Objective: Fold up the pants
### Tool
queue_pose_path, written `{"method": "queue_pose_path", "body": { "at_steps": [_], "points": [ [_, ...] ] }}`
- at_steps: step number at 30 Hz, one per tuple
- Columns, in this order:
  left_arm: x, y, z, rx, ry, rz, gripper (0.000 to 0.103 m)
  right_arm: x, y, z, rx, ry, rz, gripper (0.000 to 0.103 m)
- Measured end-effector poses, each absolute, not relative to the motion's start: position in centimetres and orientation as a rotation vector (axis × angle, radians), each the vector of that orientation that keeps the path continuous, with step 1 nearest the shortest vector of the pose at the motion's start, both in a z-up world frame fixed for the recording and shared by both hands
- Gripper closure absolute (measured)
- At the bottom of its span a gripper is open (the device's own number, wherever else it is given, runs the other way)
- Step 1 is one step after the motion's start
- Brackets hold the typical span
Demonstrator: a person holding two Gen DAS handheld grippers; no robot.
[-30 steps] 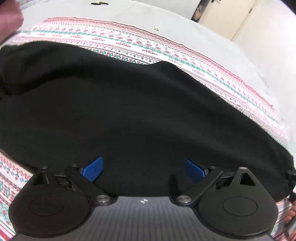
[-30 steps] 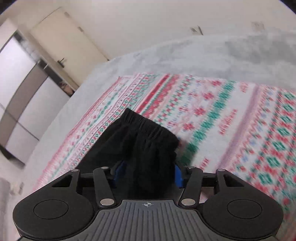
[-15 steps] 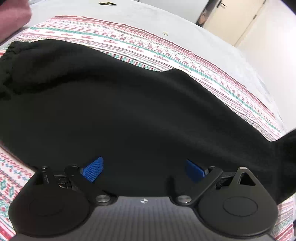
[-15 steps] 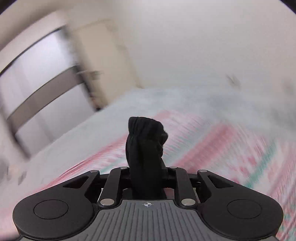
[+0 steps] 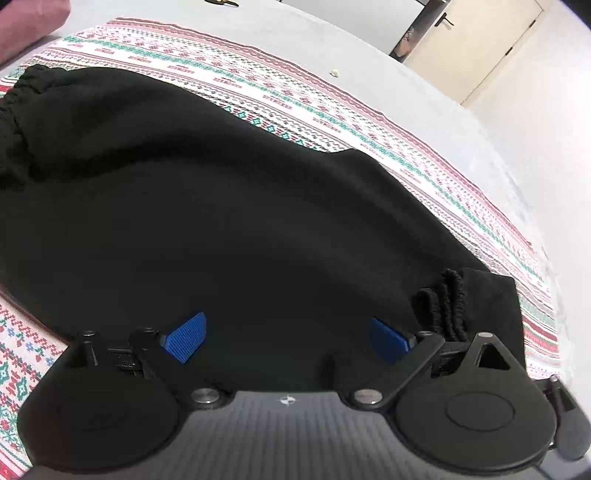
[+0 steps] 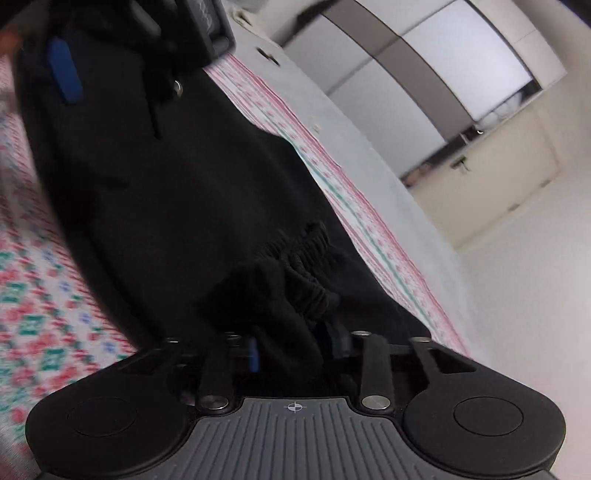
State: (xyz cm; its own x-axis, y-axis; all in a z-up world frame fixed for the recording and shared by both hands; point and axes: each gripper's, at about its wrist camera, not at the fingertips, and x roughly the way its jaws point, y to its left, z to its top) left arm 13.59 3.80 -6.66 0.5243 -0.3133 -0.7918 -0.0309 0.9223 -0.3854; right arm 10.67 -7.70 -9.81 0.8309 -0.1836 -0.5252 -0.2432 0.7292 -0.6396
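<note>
A pair of black pants (image 5: 229, 206) lies spread across a patterned blanket (image 5: 332, 107) of red, green and white bands, which in turn covers a pale grey bed (image 5: 369, 48). At the far left of the cloth, the gathered elastic waistband (image 5: 14, 99) bunches up near a dull pink cushion (image 5: 26, 26) at the corner. The left gripper (image 5: 288, 338) hangs over the near middle of the pants with its blue pads (image 5: 184, 338) spread wide apart and nothing clamped between them; the black fabric simply lies beneath. Further right, a ribbed cuff (image 5: 448, 302) lies folded over on top of the pants, close beside the left gripper's right finger. From the right wrist camera the right gripper (image 6: 295, 349) has that bunched cuff (image 6: 295, 269) between its fingers, and its jaws are opening; whether the pads press the cloth I cannot tell, as it is all black there. Beyond the bed on the far right stands a cream door (image 5: 491, 44), set in a plain wall.
</note>
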Motion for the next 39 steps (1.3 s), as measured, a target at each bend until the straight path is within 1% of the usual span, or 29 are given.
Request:
{"method": "queue_pose_path", "body": {
  "at_steps": [1,3,7,9,12,14,17,18,19,20,22,26,29,30,31,33,34,35,36,39],
  "points": [
    [13.6,3.7,-6.6,-0.380,1.012,-0.186,0.000,10.4,-8.7,-8.6,-0.687,0.618,0.086,0.046],
    [13.6,3.4,-6.5,-0.396,1.004,-0.213,0.000,10.0,-11.2,-6.3,-0.546,0.641,0.172,0.043],
    [13.5,2.2,-6.2,-0.456,0.994,-0.267,0.000,9.6,-15.4,-4.1,-0.380,0.629,0.241,0.043],
    [13.5,1.3,-6.3,-0.496,1.001,-0.296,0.000,10.1,-16.1,-4.6,-0.357,0.643,0.265,0.043],
    [13.6,-0.3,-6.7,-0.557,1.014,-0.348,0.000,11.3,-16.2,-5.4,-0.292,0.730,0.325,0.043],
    [13.8,-1.3,-7.2,-0.601,1.035,-0.382,0.000,11.4,-15.6,-5.7,-0.319,0.724,0.321,0.045],
    [14.3,-2.5,-8.0,-0.659,1.069,-0.392,0.000,11.2,-14.6,-5.4,-0.403,0.668,0.274,0.047],
    [14.4,-2.8,-8.1,-0.669,1.069,-0.392,0.000,11.2,-14.8,-5.2,-0.381,0.654,0.268,0.049],
    [14.5,-3.1,-8.1,-0.669,1.067,-0.389,0.000,11.4,-15.1,-5.1,-0.344,0.650,0.264,0.068],
    [14.6,-3.4,-8.1,-0.669,1.066,-0.382,0.000,11.6,-15.2,-5.0,-0.303,0.659,0.276,0.078],
    [14.4,-3.5,-8.1,-0.702,1.068,-0.408,0.000,11.3,-15.5,-4.7,-0.240,0.674,0.284,0.083],
    [15.1,-3.7,-9.4,-0.898,1.088,-0.492,0.000,9.9,-15.5,-3.9,-0.254,0.603,0.217,0.085],
    [15.6,-4.7,-9.4,-0.882,1.075,-0.532,0.013,9.4,-15.5,-3.5,-0.231,0.573,0.184,0.085],
    [15.6,-5.0,-9.4,-0.873,1.071,-0.545,0.016,9.2,-15.2,-3.4,-0.231,0.563,0.181,0.085],
    [15.9,-5.4,-9.4,-0.860,1.074,-0.552,0.017,9.0,-15.0,-3.3,-0.233,0.555,0.180,0.085],
    [16.2,-5.9,-9.3,-0.812,1.071,-0.551,0.025,8.2,-14.5,-3.3,-0.250,0.544,0.181,0.085],
    [16.6,-6.3,-9.2,-0.808,1.068,-0.544,0.028,7.7,-14.4,-3.3,-0.269,0.540,0.182,0.086],
    [16.8,-6.3,-9.2,-0.800,1.068,-0.545,0.033,7.6,-14.3,-3.3,-0.278,0.540,0.175,0.086],
    [17.0,-6.4,-9.0,-0.767,1.059,-0.546,0.047,7.7,-14.5,-3.3,-0.277,0.548,0.181,0.087],
    [17.1,-6.4,-8.1,-0.662,1.038,-0.522,0.049,7.4,-14.4,-3.6,-0.306,0.550,0.205,0.088]
  ]
}}
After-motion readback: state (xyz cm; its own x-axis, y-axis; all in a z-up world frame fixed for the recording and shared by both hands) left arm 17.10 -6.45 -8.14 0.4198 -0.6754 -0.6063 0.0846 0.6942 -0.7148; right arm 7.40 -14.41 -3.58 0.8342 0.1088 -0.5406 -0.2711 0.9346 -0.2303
